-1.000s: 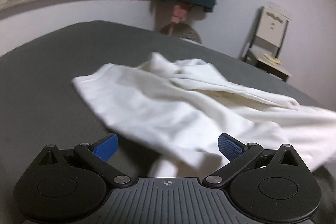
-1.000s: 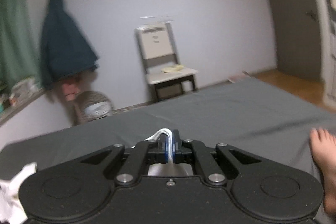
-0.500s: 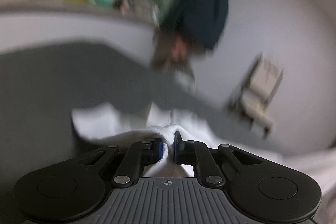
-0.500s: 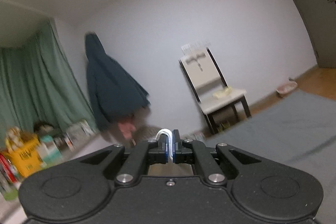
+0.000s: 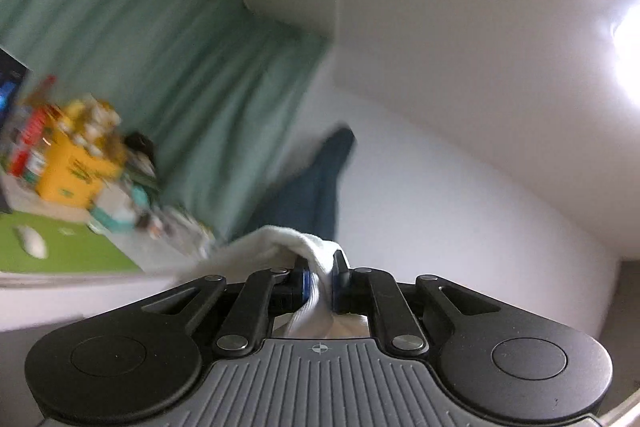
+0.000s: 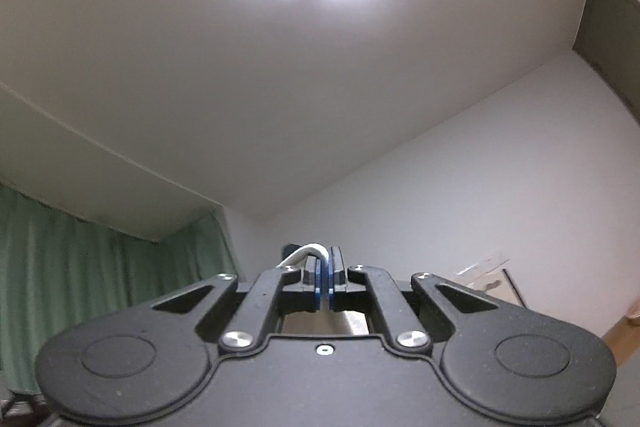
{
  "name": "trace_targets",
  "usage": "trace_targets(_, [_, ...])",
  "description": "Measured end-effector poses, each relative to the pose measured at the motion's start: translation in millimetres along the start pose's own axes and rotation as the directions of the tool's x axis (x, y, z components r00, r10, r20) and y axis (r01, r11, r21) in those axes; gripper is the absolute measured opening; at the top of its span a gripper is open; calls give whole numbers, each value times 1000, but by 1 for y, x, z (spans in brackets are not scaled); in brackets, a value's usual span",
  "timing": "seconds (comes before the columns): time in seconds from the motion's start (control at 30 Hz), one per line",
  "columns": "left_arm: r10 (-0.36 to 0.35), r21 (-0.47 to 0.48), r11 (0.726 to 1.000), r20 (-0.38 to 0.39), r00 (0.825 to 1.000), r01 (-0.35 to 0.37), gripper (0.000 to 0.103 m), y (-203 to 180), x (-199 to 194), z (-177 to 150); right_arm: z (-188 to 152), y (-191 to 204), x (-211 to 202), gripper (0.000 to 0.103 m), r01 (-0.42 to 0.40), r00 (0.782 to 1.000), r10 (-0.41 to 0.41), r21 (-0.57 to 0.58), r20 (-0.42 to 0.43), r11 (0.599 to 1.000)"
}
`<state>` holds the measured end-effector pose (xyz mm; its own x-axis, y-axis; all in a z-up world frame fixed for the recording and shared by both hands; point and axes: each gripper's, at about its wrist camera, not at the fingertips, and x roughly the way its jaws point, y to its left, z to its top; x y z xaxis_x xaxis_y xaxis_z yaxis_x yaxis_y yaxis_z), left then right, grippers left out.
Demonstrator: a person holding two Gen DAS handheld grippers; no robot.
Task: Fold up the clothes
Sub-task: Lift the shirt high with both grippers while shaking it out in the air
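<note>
The left gripper [image 5: 320,279] pinches a thick fold of the white garment [image 5: 276,247] between its blue pads; the cloth bunches over the tips and trails off to the left, its lower edge out of sight. The right gripper [image 6: 325,281] is pressed together on a thin white edge [image 6: 306,251] that loops over its left finger. Ahead lie open air and bare wall — green curtain [image 5: 160,47] and a blurred, cluttered shelf [image 5: 80,167] stand to the left, well apart.
</note>
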<state>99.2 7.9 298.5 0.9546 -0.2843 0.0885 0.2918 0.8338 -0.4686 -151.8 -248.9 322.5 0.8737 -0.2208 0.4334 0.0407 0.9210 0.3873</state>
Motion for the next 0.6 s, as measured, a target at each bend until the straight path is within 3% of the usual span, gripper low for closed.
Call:
trace_targets(0.03, [6,2,1000,-80,997,-6,10,-3,16,3,-1,-6,8,4,15,999,-14,13,-36,1000])
trace_targets(0.1, [65,17,998,-262,963,-63,10,-2,54,-4,-13,-23,25,4,67,989,-61,41,-136,997])
trace_targets(0.17, [115,7,992,-404,907,-122,10,5,83,-21,-33,-45,36,4,110,969,-88,87,-232,990])
trace_targets(0.23, [140,-11,985,-533,835,-172,10,15,108,-42,-51,-60,33,4,123,955,-83,124,-285,985])
trace_targets(0.27, [136,-34,981,-576,806,-189,10,22,115,-52,-60,-67,31,4,129,947,-80,142,-310,981])
trace_targets(0.4, [188,-19,966,-636,749,-258,10,44,126,-95,-114,-81,32,4,163,888,-69,171,-455,972])
trace_targets(0.6, [296,79,934,-714,634,-348,10,93,115,-191,-182,-67,42,4,184,784,-84,101,-615,978])
